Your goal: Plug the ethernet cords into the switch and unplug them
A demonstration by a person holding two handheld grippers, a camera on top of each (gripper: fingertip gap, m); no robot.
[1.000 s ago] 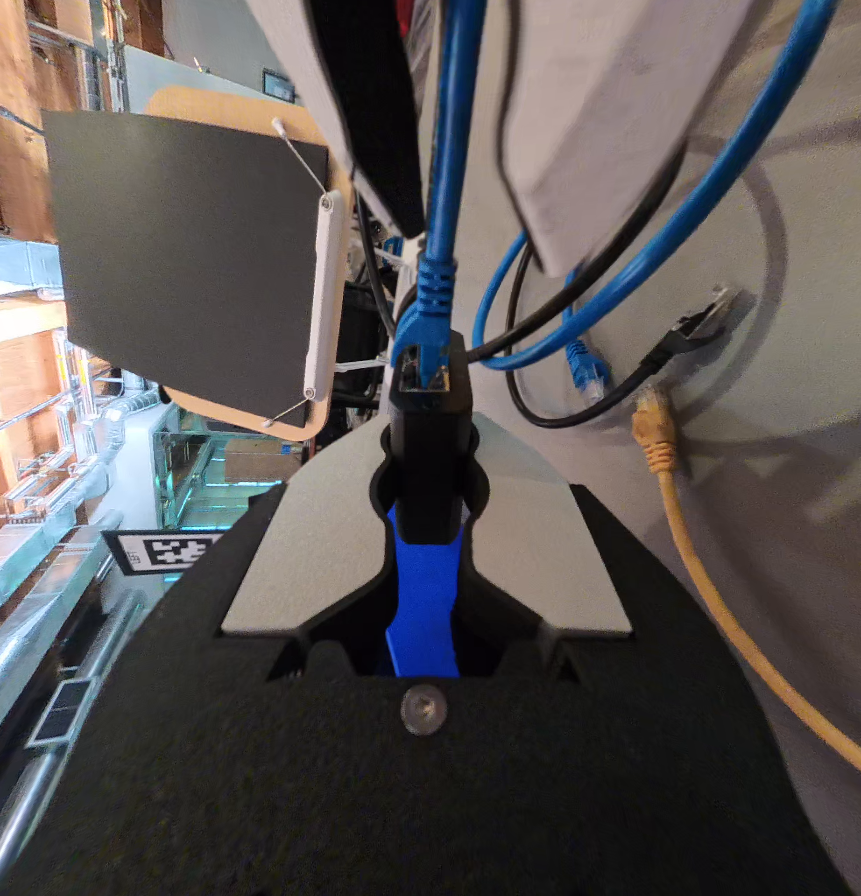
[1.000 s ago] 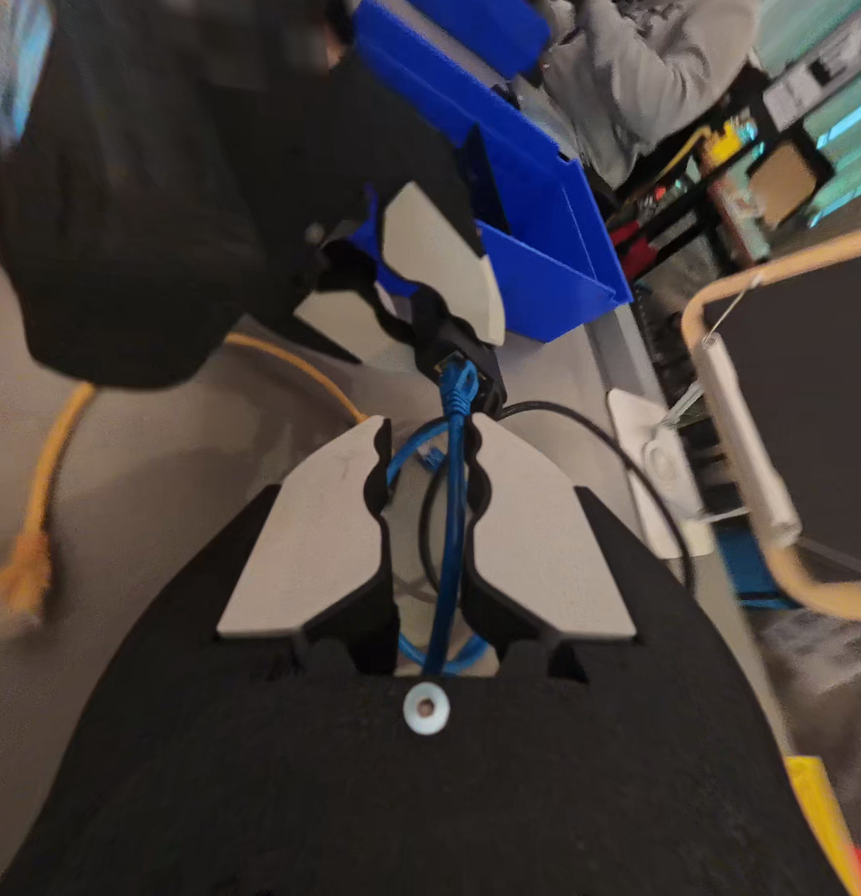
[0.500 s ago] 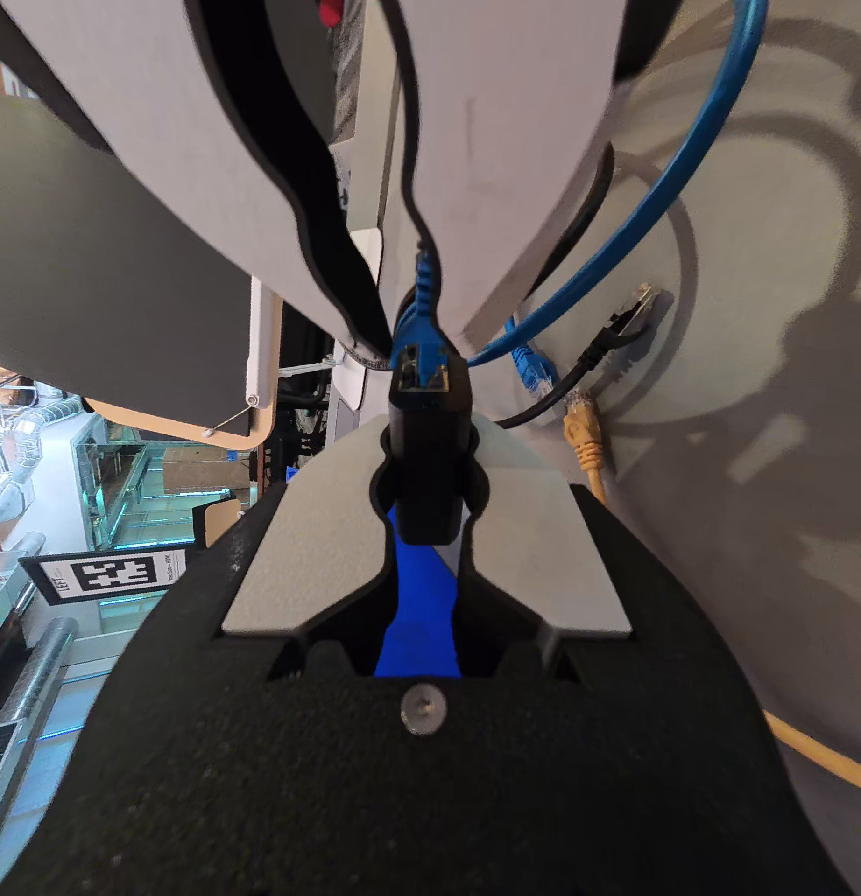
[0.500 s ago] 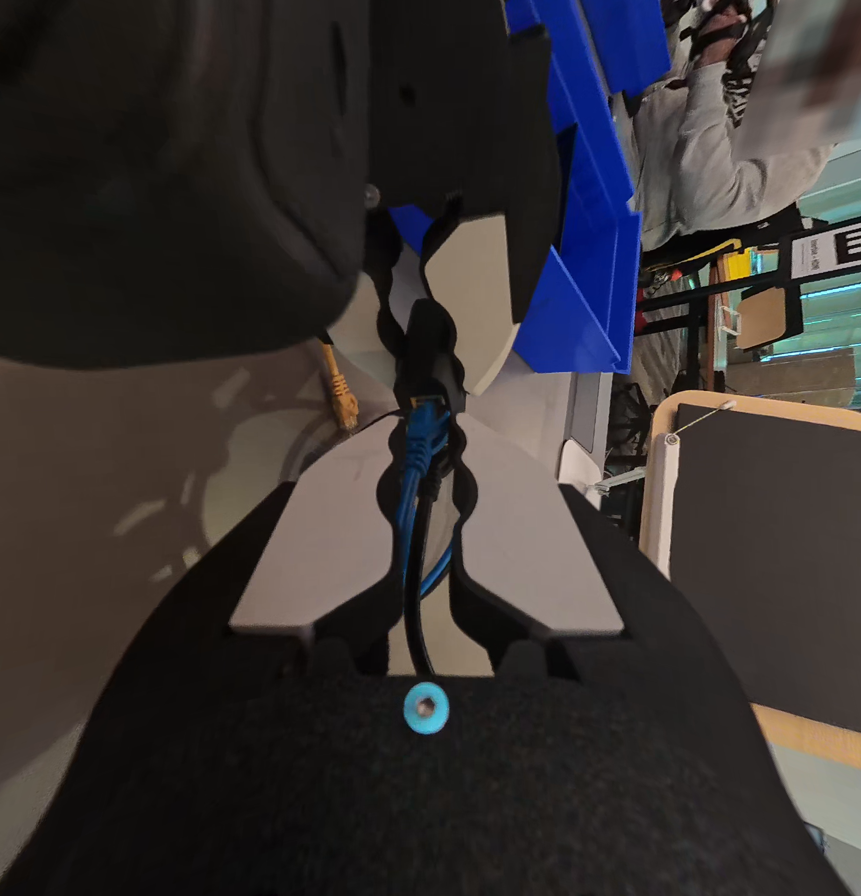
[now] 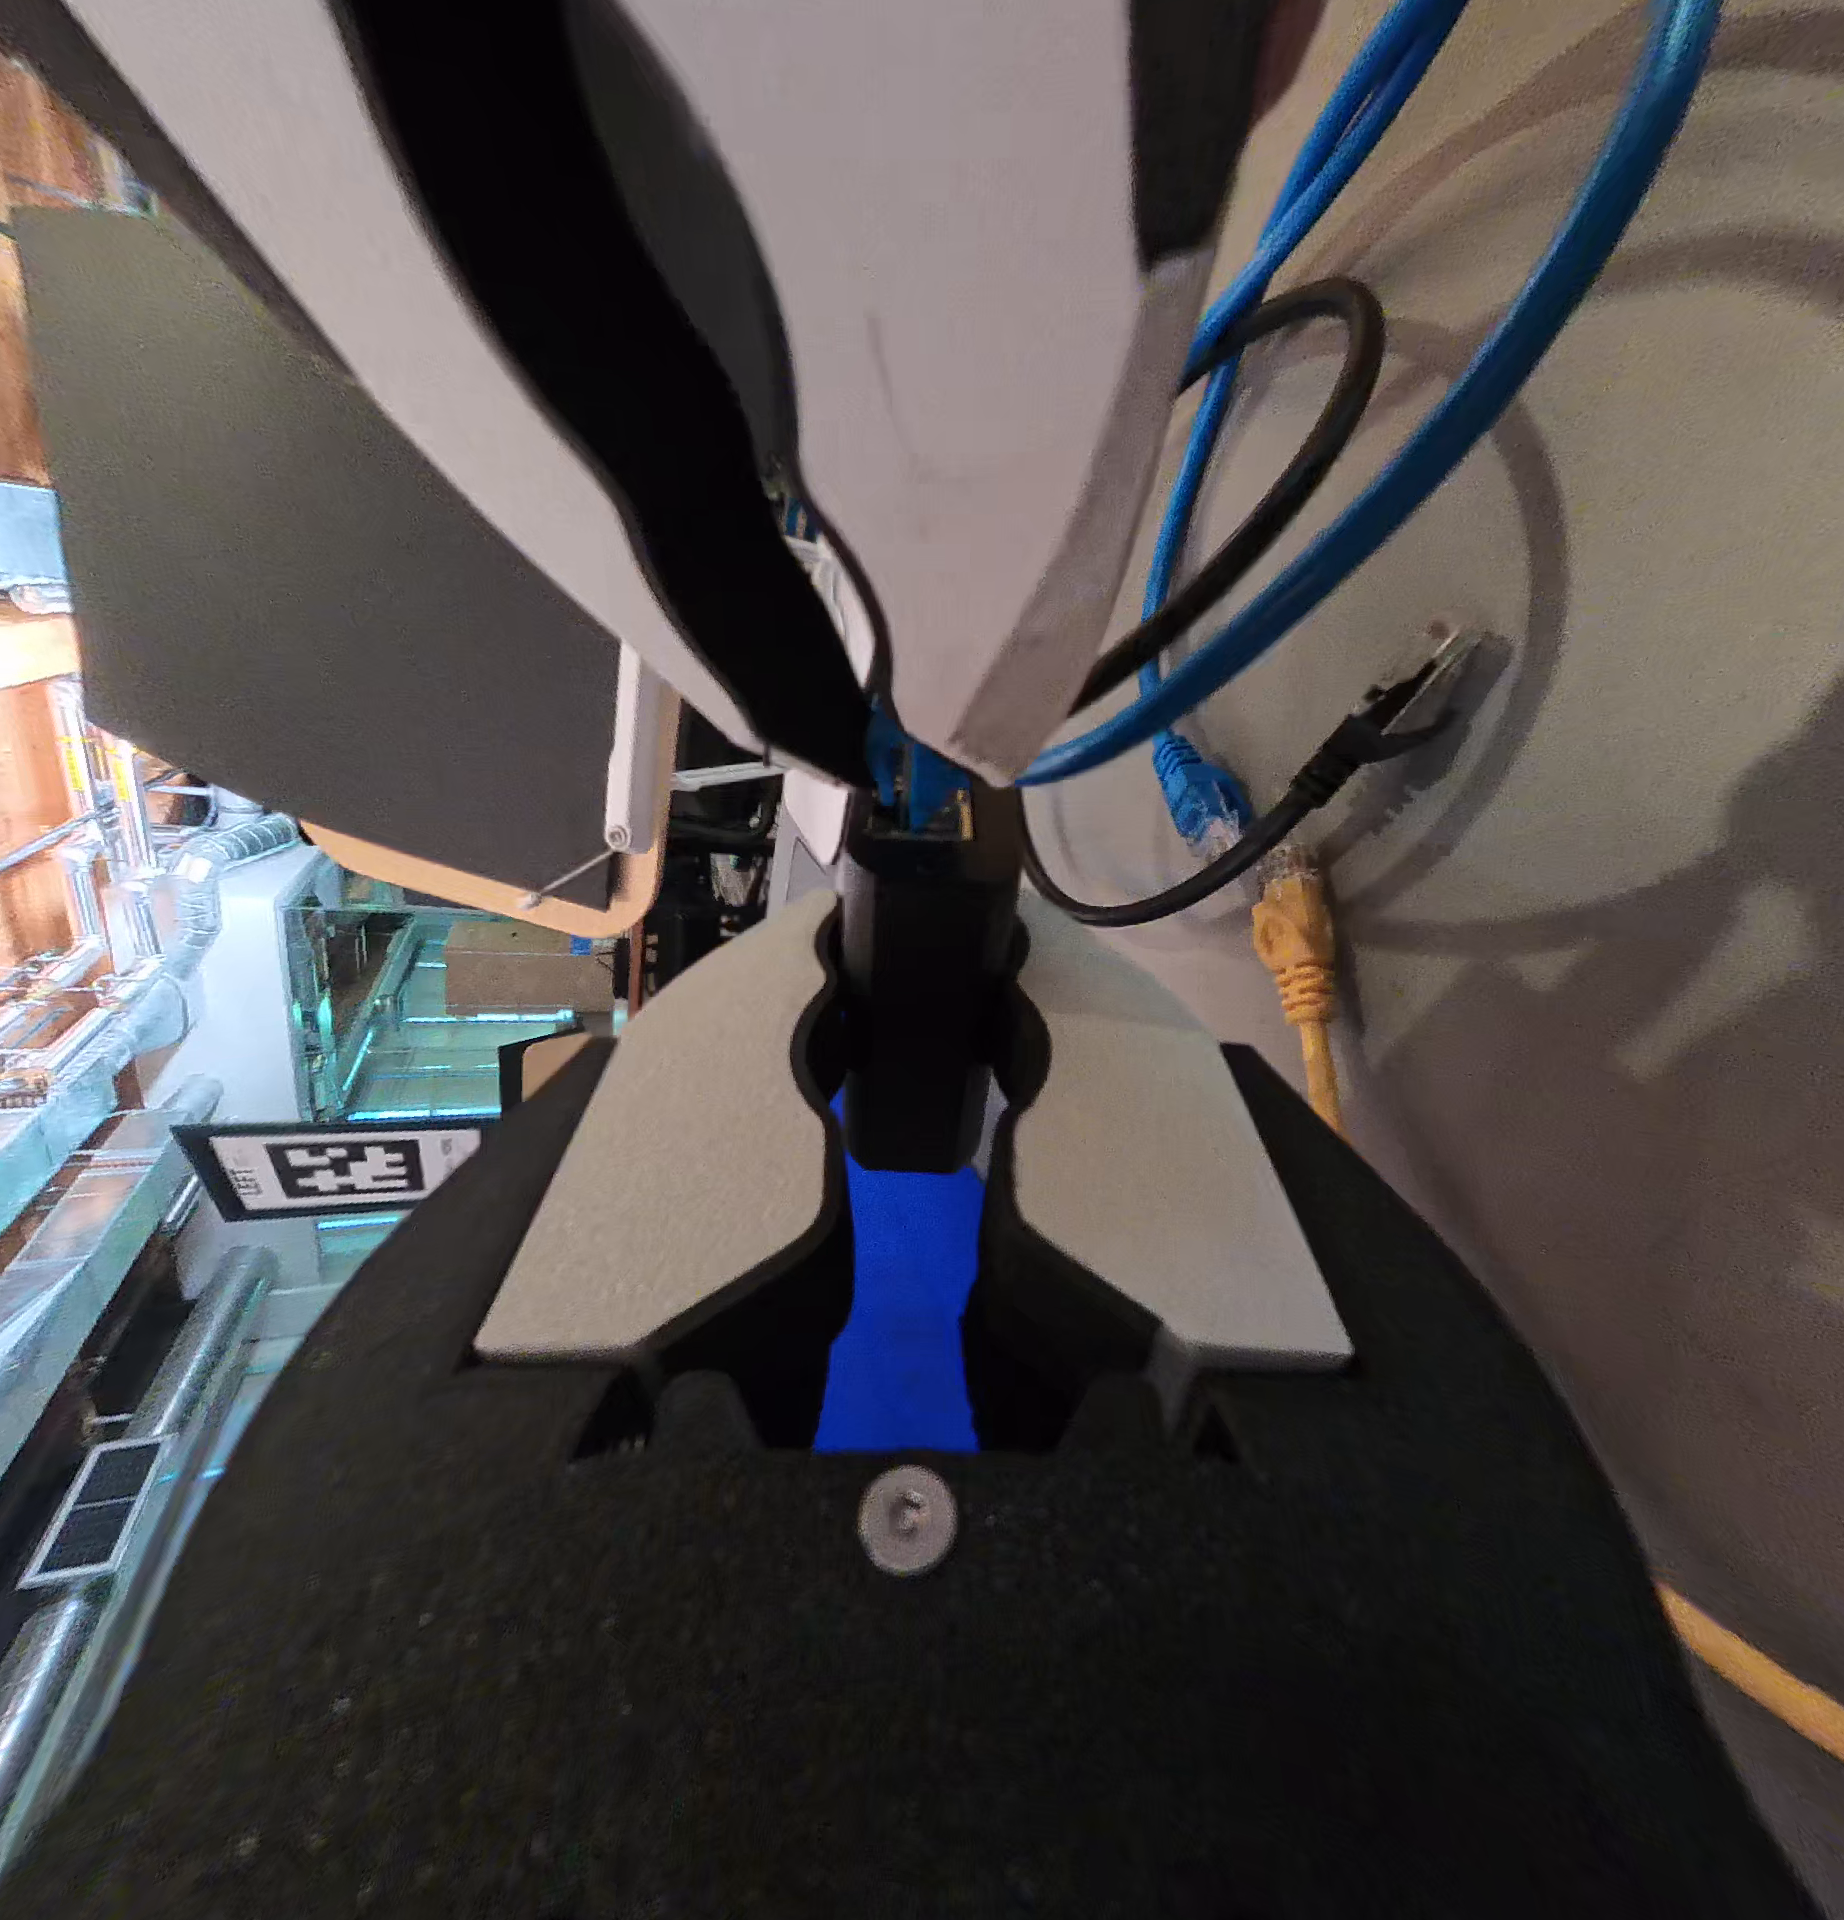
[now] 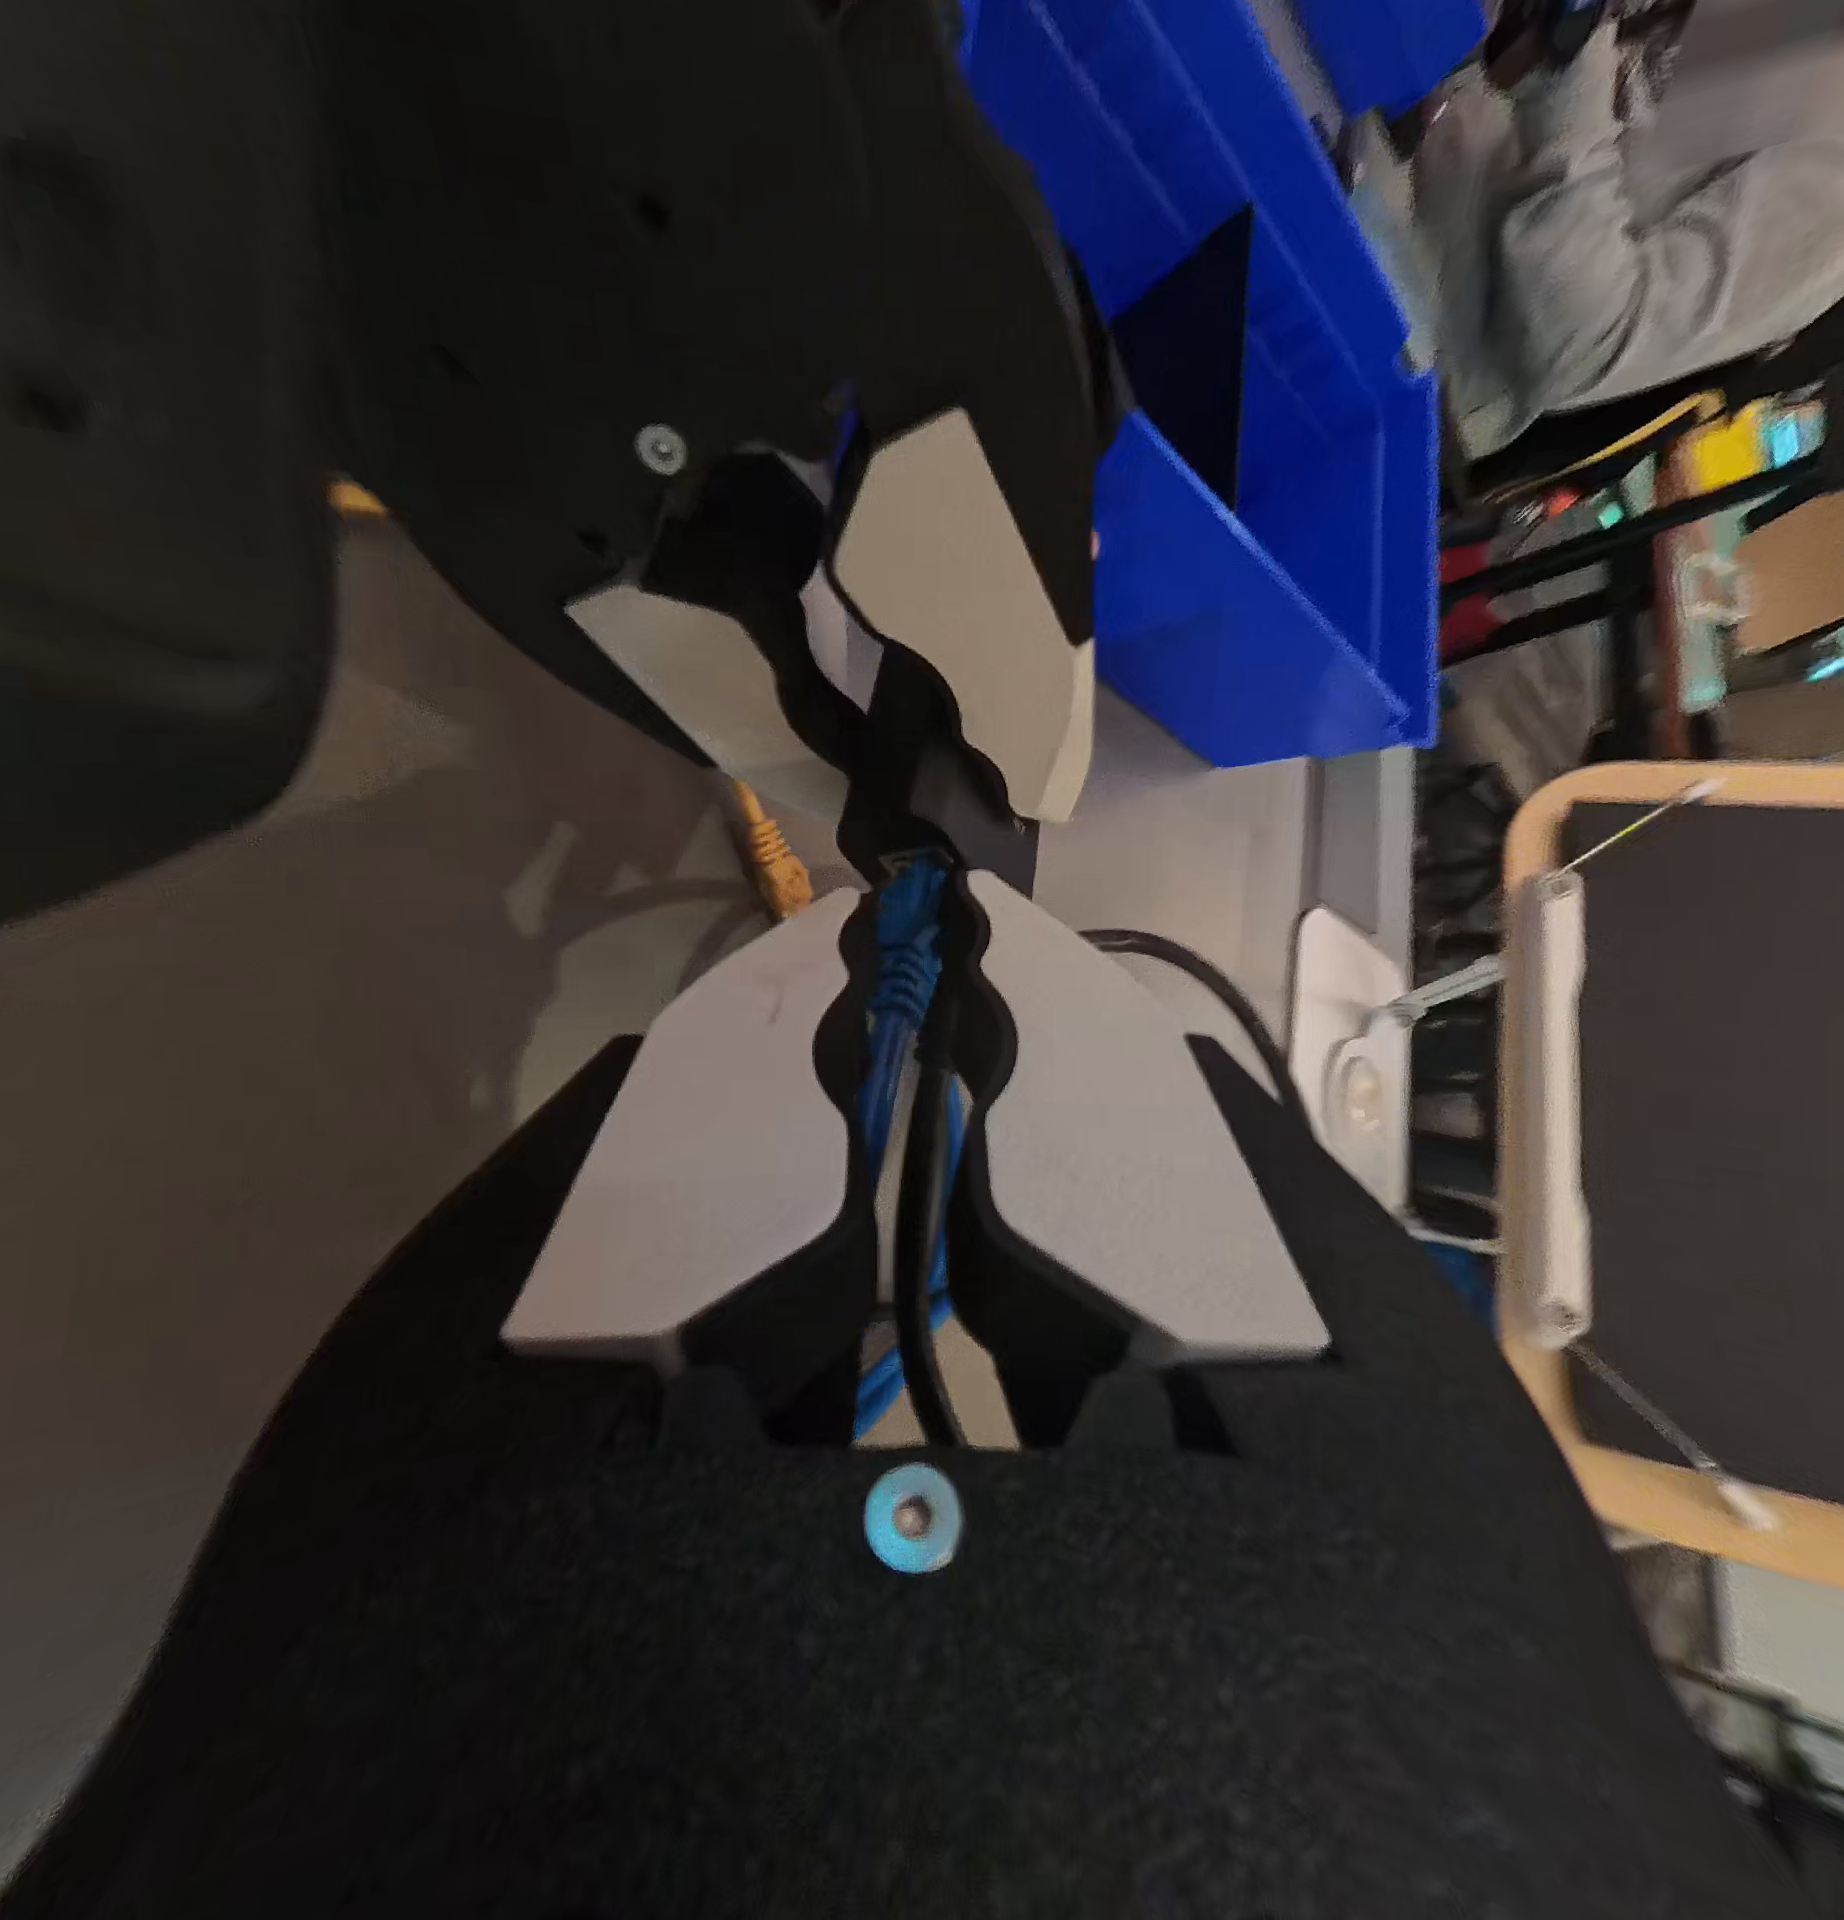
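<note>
At the centre of the left wrist view, the left gripper [image 5: 923, 935] is clamped on the black switch [image 5: 923, 997], whose long axis runs up the frame, port end away. The right gripper [image 6: 913, 904] pinches the blue plug [image 6: 910, 940] seated in that port, though its fingers [image 5: 939, 312] hide most of it. Farther right lie loose blue [image 5: 1198, 795], black [image 5: 1401, 701] and yellow plugs [image 5: 1292, 935] on the grey table [image 5: 1676, 831].

Loose cable ends [image 5: 1292, 831] crowding right of switch [image 5: 923, 997].
</note>
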